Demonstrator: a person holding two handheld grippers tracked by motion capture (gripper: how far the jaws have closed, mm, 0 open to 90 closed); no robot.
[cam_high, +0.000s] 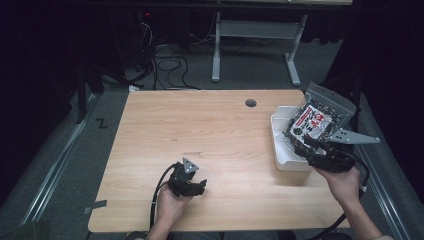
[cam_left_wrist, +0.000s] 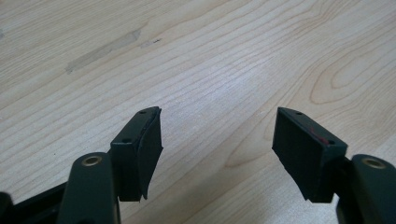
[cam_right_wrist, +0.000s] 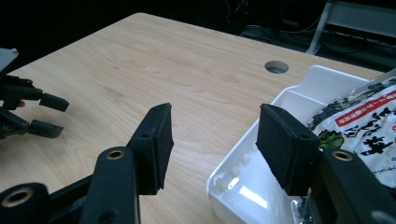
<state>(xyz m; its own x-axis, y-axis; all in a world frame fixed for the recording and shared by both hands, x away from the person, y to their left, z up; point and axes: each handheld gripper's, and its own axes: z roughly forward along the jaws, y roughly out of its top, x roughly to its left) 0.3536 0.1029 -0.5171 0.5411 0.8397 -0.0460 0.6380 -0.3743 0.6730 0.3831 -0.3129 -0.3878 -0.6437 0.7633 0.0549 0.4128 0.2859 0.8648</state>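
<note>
Right claw (cam_high: 305, 145) partly hiding packet (cam_high: 312, 121)

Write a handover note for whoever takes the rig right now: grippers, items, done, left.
Left gripper: jaws apart, nothing between them, resting low over the light wooden table, away from the work.
Right gripper: open, empty, at the near left edge of the white plastic tray; one jaw is over the tray.
Clear printed snack bag with dark contents: lying propped in the tray, top sticking out over the far rim.
Done: bag is in the tray.
Left: probably seating or handling the bag; nothing is gripped.
</note>
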